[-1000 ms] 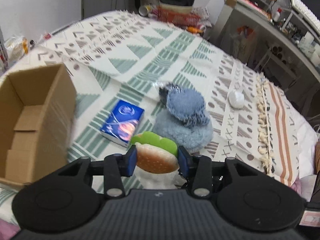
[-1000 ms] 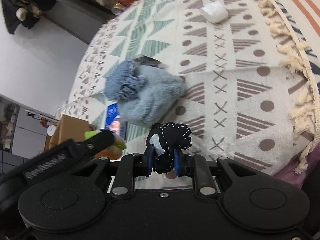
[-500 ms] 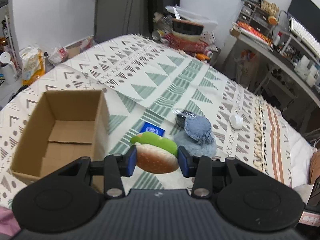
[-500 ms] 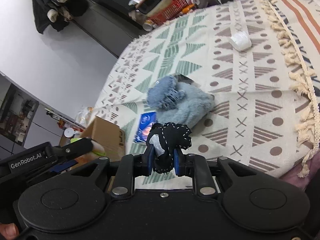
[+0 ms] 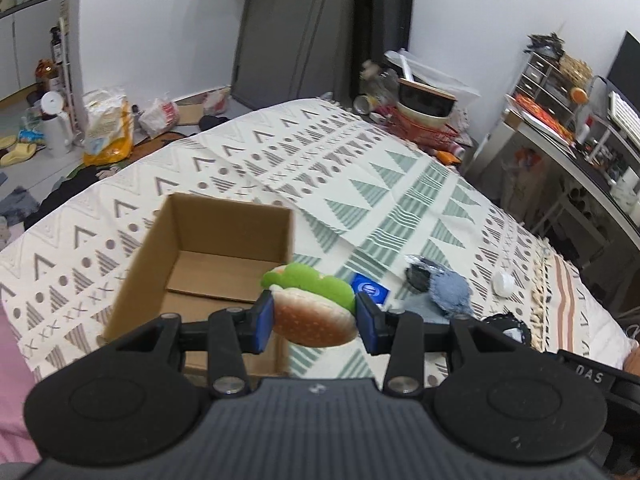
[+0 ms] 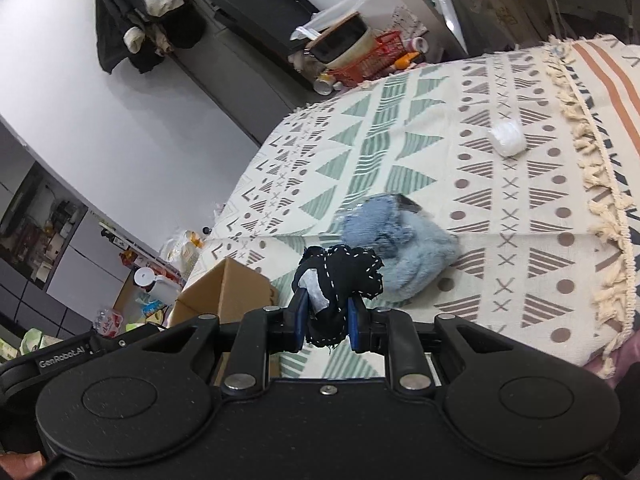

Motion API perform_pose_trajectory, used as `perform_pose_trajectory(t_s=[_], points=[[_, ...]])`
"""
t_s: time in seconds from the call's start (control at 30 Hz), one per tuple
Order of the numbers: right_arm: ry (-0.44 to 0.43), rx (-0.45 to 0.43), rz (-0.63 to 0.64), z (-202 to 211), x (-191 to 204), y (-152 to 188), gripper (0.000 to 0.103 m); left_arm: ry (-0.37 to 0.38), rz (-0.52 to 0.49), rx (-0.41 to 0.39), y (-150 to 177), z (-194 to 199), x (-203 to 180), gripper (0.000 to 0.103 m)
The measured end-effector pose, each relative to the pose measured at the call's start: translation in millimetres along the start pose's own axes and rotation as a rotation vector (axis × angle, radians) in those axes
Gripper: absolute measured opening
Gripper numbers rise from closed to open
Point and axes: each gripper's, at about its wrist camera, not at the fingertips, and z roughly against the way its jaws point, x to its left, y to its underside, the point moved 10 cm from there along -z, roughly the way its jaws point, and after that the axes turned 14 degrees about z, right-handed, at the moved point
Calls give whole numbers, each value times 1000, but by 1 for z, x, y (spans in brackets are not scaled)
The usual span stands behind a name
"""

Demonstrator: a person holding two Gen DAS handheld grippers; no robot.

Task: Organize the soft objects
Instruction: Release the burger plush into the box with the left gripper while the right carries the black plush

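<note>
Left wrist view: the left gripper (image 5: 315,318) pinches a plush burger (image 5: 314,312) beside the empty cardboard box (image 5: 224,224). The right gripper (image 6: 327,316) pinches a black cloth (image 6: 340,276). Blue plush (image 6: 400,256) lies unsorted on the bed (image 6: 520,216); nothing boxed yet.

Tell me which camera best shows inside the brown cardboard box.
The left wrist view: it looks down into the open brown cardboard box, showing its bare floor. The right wrist view catches only an outer corner.
</note>
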Motion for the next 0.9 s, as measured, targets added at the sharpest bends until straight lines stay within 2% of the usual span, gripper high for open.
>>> perform_pose_trajectory(t_s=[0.53, 0.9], points=[[-31, 27, 74, -29, 77, 7, 20, -45, 101, -13, -23, -18, 76, 42], [-62, 51, 118, -61, 131, 11, 20, -82, 186, 31, -19, -49, 117, 43]])
